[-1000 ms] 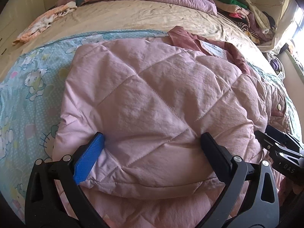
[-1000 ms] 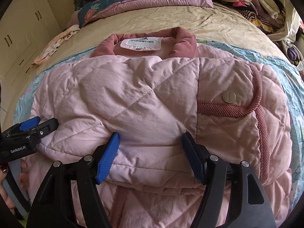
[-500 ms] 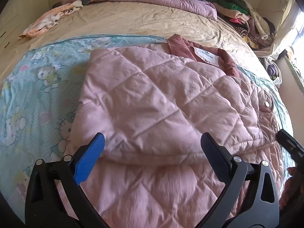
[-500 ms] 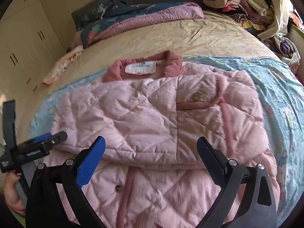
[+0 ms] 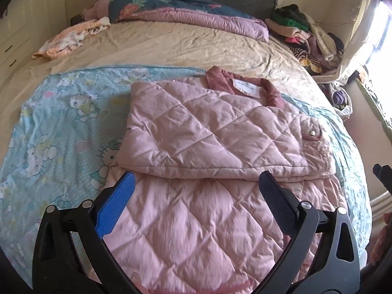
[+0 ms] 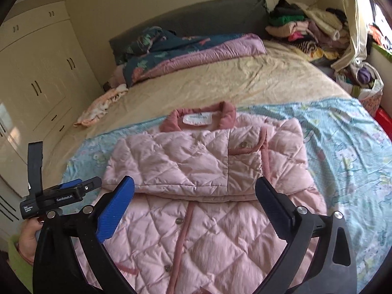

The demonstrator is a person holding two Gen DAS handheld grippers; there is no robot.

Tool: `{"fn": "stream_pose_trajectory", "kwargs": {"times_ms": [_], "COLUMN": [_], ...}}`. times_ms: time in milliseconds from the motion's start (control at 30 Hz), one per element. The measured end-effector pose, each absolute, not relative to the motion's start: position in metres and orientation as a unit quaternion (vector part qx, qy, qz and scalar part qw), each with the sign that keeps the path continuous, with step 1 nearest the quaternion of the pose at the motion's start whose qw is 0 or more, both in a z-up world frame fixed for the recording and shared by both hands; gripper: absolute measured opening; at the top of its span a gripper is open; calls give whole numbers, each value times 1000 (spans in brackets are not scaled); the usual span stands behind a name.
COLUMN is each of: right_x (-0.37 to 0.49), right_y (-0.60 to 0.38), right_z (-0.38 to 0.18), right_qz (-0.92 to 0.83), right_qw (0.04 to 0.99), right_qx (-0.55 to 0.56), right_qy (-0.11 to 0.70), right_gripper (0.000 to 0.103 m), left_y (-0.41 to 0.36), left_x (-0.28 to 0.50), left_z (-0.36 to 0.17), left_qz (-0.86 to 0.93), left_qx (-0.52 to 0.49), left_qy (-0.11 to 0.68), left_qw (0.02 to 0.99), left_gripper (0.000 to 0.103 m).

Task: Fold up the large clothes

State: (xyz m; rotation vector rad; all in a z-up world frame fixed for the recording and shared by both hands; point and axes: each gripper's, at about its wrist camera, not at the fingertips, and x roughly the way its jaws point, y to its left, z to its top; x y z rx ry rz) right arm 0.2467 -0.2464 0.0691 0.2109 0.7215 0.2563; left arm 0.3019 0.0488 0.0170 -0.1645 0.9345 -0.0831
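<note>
A pink quilted jacket (image 6: 203, 169) is seen lying on a pale blue cartoon-print blanket (image 6: 348, 147) spread over a bed (image 6: 235, 80). The jacket's upper part is folded down over its body, with the darker pink collar (image 6: 227, 116) and a white label (image 6: 198, 118) showing at the far end. A round snap (image 6: 243, 144) is visible on a trimmed pocket flap on the folded layer, and further snaps run down the front of the lower part. The right gripper (image 6: 194, 203) is held above the near half of the jacket; its jaws have just been opening and now stand wide, with nothing between them. The left gripper (image 5: 196, 201) is likewise held over the jacket, jaws wide apart and empty. In the right wrist view, the left gripper is seen from the side at the left edge, carried in a hand (image 6: 28, 235). A folded quilt (image 6: 196, 49) and a pile of clothes (image 6: 306, 29) lie at the far end of the bed.
</note>
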Motion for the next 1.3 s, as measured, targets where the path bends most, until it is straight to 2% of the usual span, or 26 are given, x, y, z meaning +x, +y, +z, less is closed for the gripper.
{"fn": "stream_pose_trajectory", "kwargs": {"times_ms": [300,767,1300], "right_x": [194,119,63], "right_y": [-248,-220,-253], "right_z": [100,110,62], "right_qz": [137,194,86], "right_qw": [930,927,950], "right_qx": [94,83,55], "right_qy": [327,309,293], "right_gripper": [99,99,99], "left_y": [51,56,53], "left_x": [252,198,134], "left_z": [47,55,32], "left_qz": [-46,-51,-38], "left_qx": [-79,-74,-48], "left_qy": [419,401,376], "left_qw": [903,912,925], "left_gripper": [95,95,95]}}
